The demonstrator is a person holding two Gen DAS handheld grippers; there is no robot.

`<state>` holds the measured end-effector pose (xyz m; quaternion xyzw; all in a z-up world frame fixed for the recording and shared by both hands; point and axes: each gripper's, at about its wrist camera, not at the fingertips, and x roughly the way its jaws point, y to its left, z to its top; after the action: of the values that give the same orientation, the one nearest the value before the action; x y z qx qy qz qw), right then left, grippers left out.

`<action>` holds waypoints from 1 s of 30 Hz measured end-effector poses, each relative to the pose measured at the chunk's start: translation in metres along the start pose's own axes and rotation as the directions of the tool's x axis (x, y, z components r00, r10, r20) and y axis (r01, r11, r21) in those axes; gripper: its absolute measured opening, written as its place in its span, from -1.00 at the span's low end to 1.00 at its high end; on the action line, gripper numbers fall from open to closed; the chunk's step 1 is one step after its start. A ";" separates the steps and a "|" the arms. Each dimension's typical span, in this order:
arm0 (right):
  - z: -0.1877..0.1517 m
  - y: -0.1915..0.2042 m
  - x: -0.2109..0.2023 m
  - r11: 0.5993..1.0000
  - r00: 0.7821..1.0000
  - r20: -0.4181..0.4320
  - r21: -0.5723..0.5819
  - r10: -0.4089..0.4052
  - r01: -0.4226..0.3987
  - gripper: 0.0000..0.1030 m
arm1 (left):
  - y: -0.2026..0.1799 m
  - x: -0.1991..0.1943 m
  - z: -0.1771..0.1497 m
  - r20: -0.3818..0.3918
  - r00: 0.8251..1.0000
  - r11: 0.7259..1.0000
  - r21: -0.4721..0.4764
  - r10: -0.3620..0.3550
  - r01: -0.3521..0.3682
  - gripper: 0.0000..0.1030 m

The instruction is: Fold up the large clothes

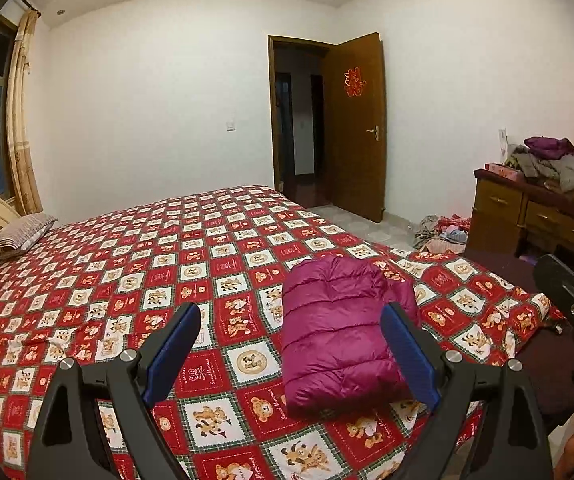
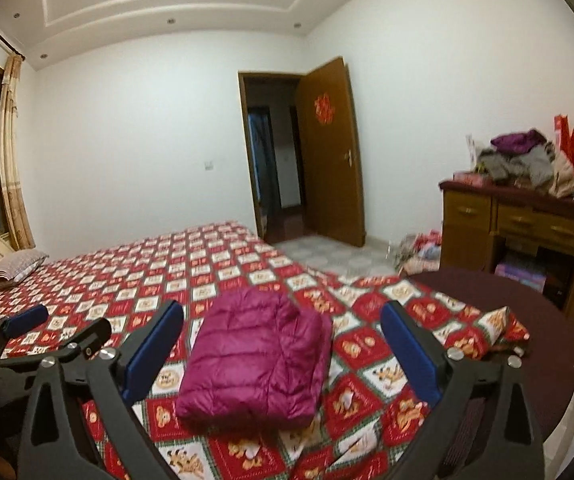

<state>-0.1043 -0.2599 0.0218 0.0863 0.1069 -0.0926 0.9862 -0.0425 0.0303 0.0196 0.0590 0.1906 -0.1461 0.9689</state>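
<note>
The folded jacket (image 2: 253, 354) lies on the bed (image 2: 159, 264), ahead of the right gripper (image 2: 283, 344) between the lines of its spread fingers, untouched. It sits ahead and to the right of the left gripper (image 1: 291, 340), whose right finger overlaps it in view. A pillow (image 1: 19, 234) lies far left; a door (image 1: 357, 124) stands beyond; a dresser (image 2: 527, 224) stands right, a heap of clothes (image 2: 523, 160) on it.

A magenta quilted down jacket (image 1: 339, 336) is seen on a bedspread (image 1: 191, 248) checked in red and white squares printed with brown cartoon bears. Black gripper frames are fitted with blue finger pads (image 1: 171, 354). A brown wooden door (image 1: 357, 128) is marked with a red paper emblem (image 1: 354, 83). The walls are painted white, and beige floral curtains (image 1: 21, 120) are hung at the window.
</note>
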 end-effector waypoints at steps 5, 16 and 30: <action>0.000 0.001 0.004 1.000 1.000 -0.010 0.004 0.006 -0.006 0.98 | 0.001 -0.002 0.000 0.007 1.000 1.000 0.000 0.006 -0.006 0.79; -0.003 -0.003 0.007 1.000 1.000 -0.017 0.024 0.001 -0.001 1.00 | 0.003 0.000 0.002 -0.010 1.000 1.000 -0.027 -0.001 0.001 0.79; -0.005 -0.002 0.005 1.000 1.000 -0.020 0.025 -0.001 0.001 1.00 | 0.000 -0.002 0.003 0.009 1.000 1.000 -0.016 0.016 -0.016 0.79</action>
<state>-0.1012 -0.2612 0.0158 0.0994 0.1159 -0.0937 0.9838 -0.0431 0.0300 0.0227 0.0522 0.1868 -0.1371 0.9714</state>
